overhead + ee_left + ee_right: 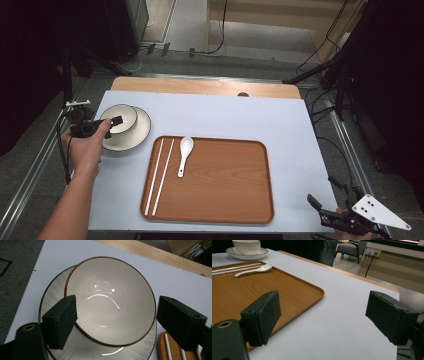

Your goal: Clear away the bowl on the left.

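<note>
A cream bowl (pixel 126 112) with a dark rim stands on a cream plate (pixel 141 131) at the table's back left. My left gripper (pixel 111 126) hovers at the bowl's left edge, held in a hand. In the left gripper view its gripper (pixel 116 302) is open: the left pad (pixel 60 322) overlaps the bowl's (pixel 112 302) near rim and the right pad (pixel 180 320) stands beyond the far rim. I see no pad pressing on it. My right gripper (pixel 322 190) rests open at the table's front right corner, with nothing between its pads (pixel 262 315).
A wooden tray (pixel 267 175) lies mid-table with a white spoon (pixel 184 152) and a pair of white chopsticks (pixel 161 175) on its left part. White table surface (pixel 295 130) runs right of the tray. Cables and stands lie on the floor beyond the table.
</note>
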Tool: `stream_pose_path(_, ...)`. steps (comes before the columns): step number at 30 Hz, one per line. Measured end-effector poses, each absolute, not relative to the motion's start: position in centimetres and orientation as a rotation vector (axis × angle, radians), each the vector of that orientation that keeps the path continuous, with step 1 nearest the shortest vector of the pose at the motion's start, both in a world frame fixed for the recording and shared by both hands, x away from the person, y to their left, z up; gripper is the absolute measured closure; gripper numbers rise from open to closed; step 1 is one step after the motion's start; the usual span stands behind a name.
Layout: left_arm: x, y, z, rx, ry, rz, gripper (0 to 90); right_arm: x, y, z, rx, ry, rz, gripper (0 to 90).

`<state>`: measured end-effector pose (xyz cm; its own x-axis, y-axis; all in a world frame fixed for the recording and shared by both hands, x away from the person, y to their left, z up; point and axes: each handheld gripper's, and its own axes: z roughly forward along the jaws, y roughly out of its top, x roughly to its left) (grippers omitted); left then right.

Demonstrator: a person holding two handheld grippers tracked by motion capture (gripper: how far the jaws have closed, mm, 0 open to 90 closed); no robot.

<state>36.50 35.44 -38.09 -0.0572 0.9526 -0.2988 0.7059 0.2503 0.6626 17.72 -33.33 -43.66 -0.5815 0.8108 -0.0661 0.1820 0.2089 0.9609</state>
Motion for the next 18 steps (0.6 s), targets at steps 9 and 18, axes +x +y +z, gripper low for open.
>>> stream_pose_path(9, 36.5, 36.5, -37.8, 1.476, 1.910, 0.450, 25.9, 17.6, -33.5, -43.6, 0.924, 1.901, 1.390, 13.2)
stream_pose_path(18, 37.4, 36.5, -39.9, 1.513, 2.023, 0.386, 42.6, 17.6, -33.3, -43.7, 0.923, 1.912, 1.390, 13.2)
